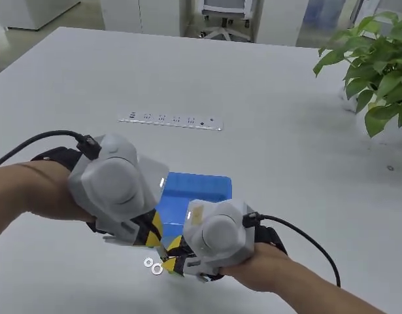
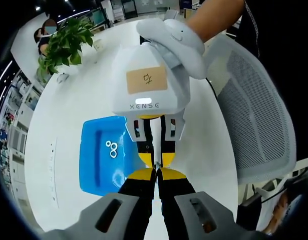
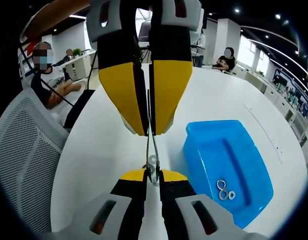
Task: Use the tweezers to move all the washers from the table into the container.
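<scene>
Nearest to me, the right gripper (image 3: 152, 176) and the left gripper (image 2: 156, 172) meet nose to nose low over the white table (image 1: 285, 150). Both sets of jaws are drawn narrow. The thin metal tweezers (image 3: 149, 135) run between them, pinched between the left gripper's yellow pads at one end and reaching in between the right gripper's tips at the other. I cannot tell whether the tweezers hold anything.

Two loose washers (image 1: 152, 265) lie on the table, just left of the right gripper's jaws. Just beyond the grippers sits the blue container (image 1: 201, 186), with three more washers (image 3: 224, 189) clustered on its floor.

Farther back, a white power strip (image 1: 171, 121) lies flat on the table. A leafy green plant (image 1: 377, 72) stands at the far right, and an office chair (image 1: 223, 16) stands past the table's far edge.
</scene>
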